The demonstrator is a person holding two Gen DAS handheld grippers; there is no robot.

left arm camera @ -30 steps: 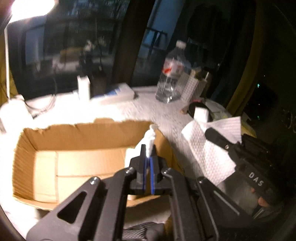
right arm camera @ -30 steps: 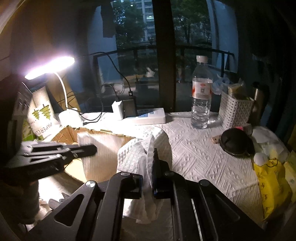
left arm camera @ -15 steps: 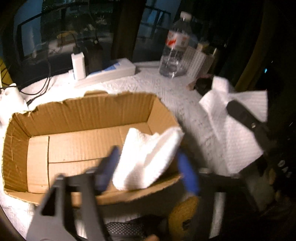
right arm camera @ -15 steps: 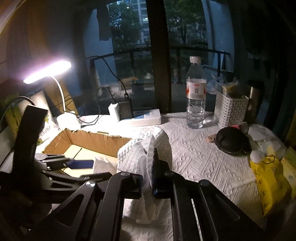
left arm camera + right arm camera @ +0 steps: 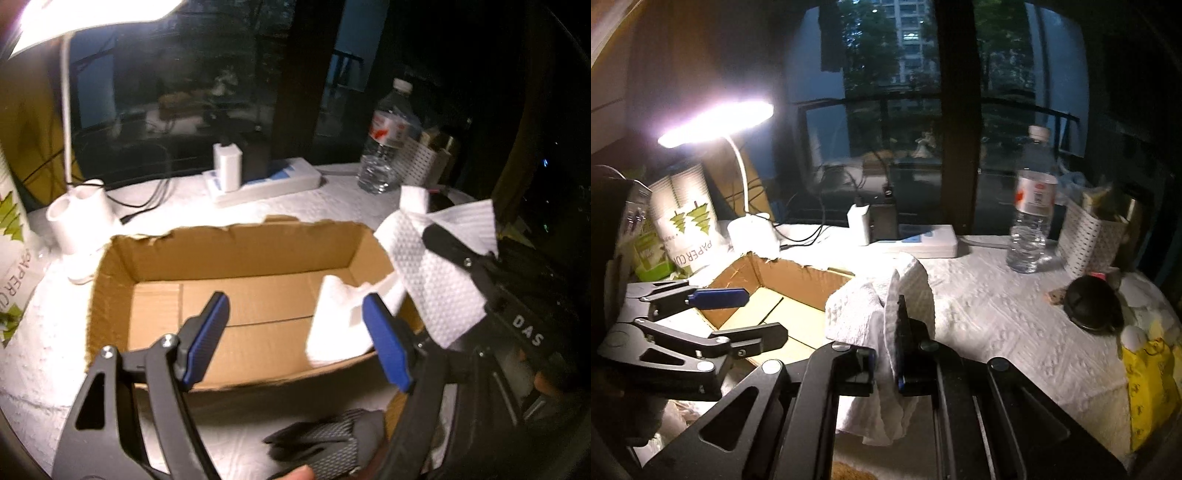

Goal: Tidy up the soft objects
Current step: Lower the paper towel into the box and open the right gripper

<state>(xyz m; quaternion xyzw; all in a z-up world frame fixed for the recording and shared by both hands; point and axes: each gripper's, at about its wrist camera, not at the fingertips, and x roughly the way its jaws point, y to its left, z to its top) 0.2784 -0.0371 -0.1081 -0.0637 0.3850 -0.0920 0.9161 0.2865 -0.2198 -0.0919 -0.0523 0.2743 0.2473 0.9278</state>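
Observation:
An open cardboard box [image 5: 236, 254] sits on the white textured table cover; it also shows in the right wrist view [image 5: 798, 284]. A folded white paper towel [image 5: 340, 325] lies in the box's right end, against its wall. My left gripper [image 5: 295, 336] is open and empty, above the box's near edge, and shows in the right wrist view [image 5: 738, 314]. My right gripper [image 5: 886, 365] is shut on a second white paper towel [image 5: 882, 295], held right of the box; this towel shows in the left wrist view [image 5: 443, 266].
A lit desk lamp [image 5: 716, 122] stands behind the box, with a paper-cup sleeve [image 5: 687, 221] at the left. A power strip with chargers [image 5: 258, 181], a water bottle [image 5: 1032, 218], a white basket [image 5: 1089, 236], a black round item [image 5: 1093, 302] and a yellow bag [image 5: 1148, 384] are around. A dark glove [image 5: 325, 439] lies near.
My left gripper opened and let go of its paper towel, which now lies in the box's right end. My right gripper kept its towel and stayed near the box.

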